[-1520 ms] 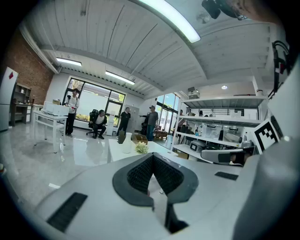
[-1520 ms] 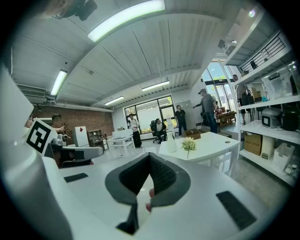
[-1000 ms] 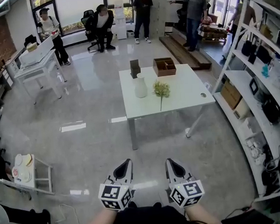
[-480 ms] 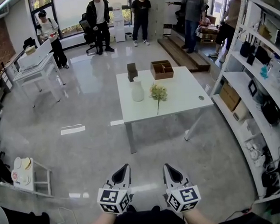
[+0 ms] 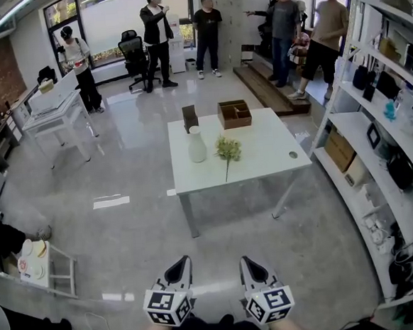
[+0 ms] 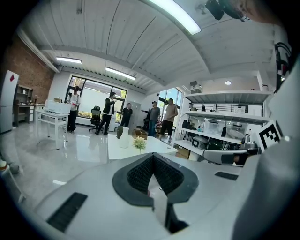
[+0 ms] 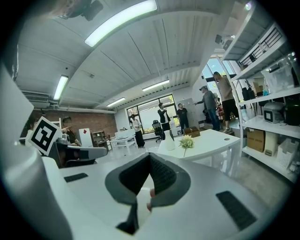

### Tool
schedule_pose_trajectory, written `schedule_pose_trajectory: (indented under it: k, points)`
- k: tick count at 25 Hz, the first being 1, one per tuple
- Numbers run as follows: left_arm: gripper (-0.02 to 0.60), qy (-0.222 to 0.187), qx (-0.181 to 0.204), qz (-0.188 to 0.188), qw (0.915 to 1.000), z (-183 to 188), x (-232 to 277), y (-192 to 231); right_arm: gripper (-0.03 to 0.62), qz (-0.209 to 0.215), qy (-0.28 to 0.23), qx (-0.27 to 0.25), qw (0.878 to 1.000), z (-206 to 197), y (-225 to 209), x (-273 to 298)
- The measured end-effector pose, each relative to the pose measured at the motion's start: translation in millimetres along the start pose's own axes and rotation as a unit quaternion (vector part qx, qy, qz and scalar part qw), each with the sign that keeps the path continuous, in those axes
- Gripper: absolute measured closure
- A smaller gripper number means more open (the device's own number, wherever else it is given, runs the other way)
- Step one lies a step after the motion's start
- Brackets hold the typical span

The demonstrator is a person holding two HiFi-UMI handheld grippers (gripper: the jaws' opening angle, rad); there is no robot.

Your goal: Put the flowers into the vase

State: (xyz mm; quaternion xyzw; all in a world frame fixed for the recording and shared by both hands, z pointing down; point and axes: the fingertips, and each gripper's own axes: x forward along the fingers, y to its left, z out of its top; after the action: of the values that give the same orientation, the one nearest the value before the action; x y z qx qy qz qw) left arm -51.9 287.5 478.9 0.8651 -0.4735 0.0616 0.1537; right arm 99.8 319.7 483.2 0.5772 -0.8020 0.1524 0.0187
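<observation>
The surface (image 5: 262, 149) is nearer than a second ago; the flowers (image 5: 227, 149) lie untouched beside the vase (image 5: 196, 146). The left gripper (image 5: 180, 261) and right gripper (image 5: 245, 261) keep their fingers pressed together, empty; the approach looks unfinished.

On the table (image 5: 266, 152), the vase (image 5: 196, 146) is standing just left of the flowers (image 5: 226, 149). Behind them, a small box (image 5: 190, 118) and a wooden tray (image 5: 234, 114) are sitting. Shelving (image 5: 356, 124) is running along the right.

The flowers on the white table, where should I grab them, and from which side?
Probably best to take the thin stem, not the blossoms. The flowers lie flat on the table, heads to the right of the vase, with the stem running toward the near edge. Come in from that near side, from above, closing across the stem.
</observation>
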Motion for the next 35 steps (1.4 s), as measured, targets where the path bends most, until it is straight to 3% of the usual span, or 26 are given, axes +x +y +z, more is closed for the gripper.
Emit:
schedule_pose_trajectory:
  k: [6, 12, 28, 35]
  points:
    - [0.578, 0.002, 0.000, 0.004, 1.0000, -1, 11, -7, 0.592, 0.009, 0.004, 0.004, 1.000, -2, -12, 4]
    - [0.578, 0.000, -0.009, 0.005, 0.9999, 3, 36, 13, 0.592, 0.008, 0.012, -0.001, 1.000, 0, -21, 32]
    - [0.578, -0.011, -0.019, -0.021, 0.9995, 63, 130, 163, 0.592, -0.014, 0.009, -0.038, 0.999, 50, -1, 209]
    - [0.578, -0.006, -0.024, -0.025, 0.9994, 77, 177, 189, 0.592, -0.031, 0.006, -0.032, 0.999, 66, -24, 258]
